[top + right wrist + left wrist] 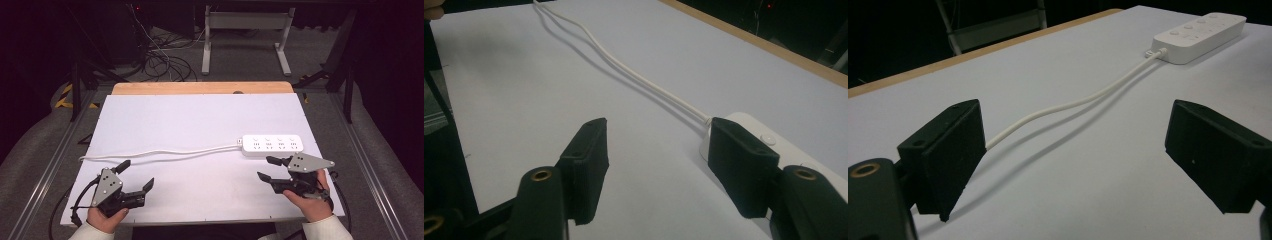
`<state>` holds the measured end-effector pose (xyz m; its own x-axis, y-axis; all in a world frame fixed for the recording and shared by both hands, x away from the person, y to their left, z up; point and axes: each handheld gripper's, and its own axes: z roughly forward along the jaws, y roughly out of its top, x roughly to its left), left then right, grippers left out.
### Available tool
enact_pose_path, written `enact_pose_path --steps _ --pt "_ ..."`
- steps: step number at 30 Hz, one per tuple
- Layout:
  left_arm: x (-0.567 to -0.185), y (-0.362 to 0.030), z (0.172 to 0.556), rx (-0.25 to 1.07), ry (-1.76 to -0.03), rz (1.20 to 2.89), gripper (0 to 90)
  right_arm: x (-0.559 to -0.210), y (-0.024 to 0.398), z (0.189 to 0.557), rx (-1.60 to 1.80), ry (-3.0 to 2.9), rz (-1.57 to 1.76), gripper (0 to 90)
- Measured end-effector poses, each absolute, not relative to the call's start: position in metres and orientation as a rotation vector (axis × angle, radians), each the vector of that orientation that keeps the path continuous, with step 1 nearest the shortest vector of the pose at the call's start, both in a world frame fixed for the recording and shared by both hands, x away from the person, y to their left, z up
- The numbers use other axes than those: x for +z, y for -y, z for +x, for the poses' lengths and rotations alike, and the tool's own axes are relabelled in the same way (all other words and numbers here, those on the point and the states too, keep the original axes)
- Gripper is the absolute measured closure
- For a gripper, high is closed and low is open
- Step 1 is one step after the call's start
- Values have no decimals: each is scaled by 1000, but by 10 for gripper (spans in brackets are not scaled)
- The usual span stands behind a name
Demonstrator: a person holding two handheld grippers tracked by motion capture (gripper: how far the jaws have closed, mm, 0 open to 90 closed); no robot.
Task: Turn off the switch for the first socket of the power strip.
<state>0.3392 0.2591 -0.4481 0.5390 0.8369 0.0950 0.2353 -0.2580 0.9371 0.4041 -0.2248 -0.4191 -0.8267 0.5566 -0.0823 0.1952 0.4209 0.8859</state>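
— One white table (pixel 200 115) fills the scene; what lies on it?
— A white power strip (pixel 273 144) at the right side, its cable (pixel 165 153) trailing left to the table's edge.
— And the grippers?
— Left gripper (pixel 136 176) sits near the front-left corner, jaws spread wide, gripping nothing. Right gripper (pixel 266 168) sits just in front of the strip, jaws likewise wide apart and empty.

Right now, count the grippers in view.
2. The left gripper is at the table's near left; the right gripper is near right, beside the power strip.
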Motion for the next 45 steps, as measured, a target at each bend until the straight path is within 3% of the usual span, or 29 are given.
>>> enact_pose_path --steps 23,28,36,45 --pt "-448 -259 339 752 -899 1776 96 -393 220 428 1353 -2327 633 447" --pt "-448 -259 339 752 -898 1777 96 -394 222 435 1423 -2354 645 695" --pt "-448 -259 339 755 -899 1777 96 -380 218 449 1361 -2381 680 866" --pt "-448 -259 340 754 -894 1781 96 -372 212 464 1297 -2440 766 900"
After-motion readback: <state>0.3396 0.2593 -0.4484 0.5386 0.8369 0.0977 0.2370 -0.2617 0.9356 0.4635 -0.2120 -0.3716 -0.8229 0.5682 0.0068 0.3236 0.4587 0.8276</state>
